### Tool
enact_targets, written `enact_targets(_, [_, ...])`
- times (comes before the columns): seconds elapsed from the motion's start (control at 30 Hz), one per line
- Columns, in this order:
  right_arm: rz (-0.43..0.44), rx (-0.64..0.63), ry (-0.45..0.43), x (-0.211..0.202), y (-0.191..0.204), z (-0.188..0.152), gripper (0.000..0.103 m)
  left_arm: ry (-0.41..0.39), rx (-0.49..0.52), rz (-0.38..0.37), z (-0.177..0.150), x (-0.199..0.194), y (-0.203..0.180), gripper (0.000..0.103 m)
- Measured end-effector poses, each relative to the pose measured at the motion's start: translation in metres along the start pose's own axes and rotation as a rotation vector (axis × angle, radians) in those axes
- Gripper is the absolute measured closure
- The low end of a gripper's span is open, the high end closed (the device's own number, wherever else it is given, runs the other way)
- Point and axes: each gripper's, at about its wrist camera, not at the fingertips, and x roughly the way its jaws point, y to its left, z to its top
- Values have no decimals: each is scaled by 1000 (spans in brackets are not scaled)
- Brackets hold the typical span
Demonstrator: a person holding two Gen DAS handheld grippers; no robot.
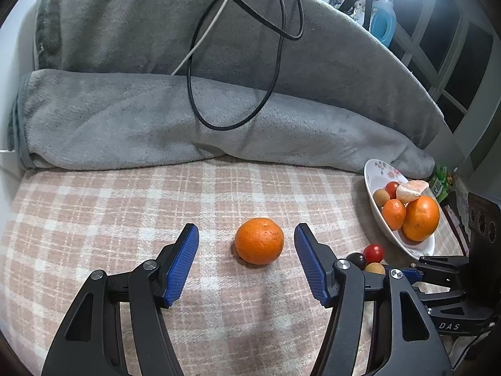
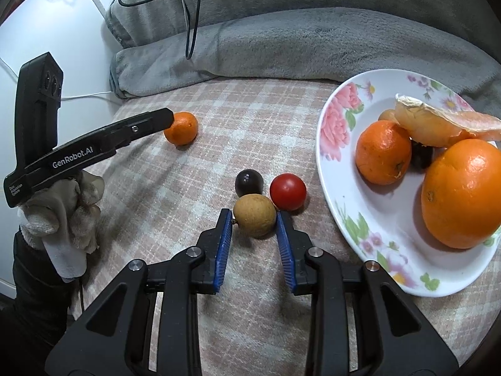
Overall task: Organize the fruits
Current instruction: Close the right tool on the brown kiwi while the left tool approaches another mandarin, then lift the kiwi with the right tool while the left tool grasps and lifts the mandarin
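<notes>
right gripper (image 2: 254,219) clamped on tan longan (image 2: 255,216), tomato (image 2: 288,191) and dark fruit (image 2: 249,182) touching behind, plate (image 2: 332,144) rim close right, left gripper (image 1: 246,235) apart around lone tangerine (image 1: 259,240), open plaid cloth (image 1: 125,206) all round

Left gripper (image 1: 246,235) fingers spread wide and empty — right gripper (image 2: 254,219) fingers narrowed, both angled downward

Grey blanket (image 1: 194,119), black cable (image 1: 275,62), perhaps detergent bottle (image 1: 383,22).
</notes>
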Motion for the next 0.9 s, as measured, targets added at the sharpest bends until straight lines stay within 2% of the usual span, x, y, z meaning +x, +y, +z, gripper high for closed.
enact_targets(0.37, [62, -24, -2, -5, 10, -4, 73, 37, 25, 12, -3, 13, -6, 44])
enact_targets(0.67, [78, -43, -33, -20, 13, -7, 73, 57, 37, 22, -1, 22, -9, 56])
enact_targets(0.8, [80, -44, -48, -27, 11, -7, 73, 58, 54, 14, 0, 25, -16, 68])
enact_targets(0.9, [81, -41, -55, -31, 9, -8, 73, 55, 65, 30, 0, 28, -23, 68])
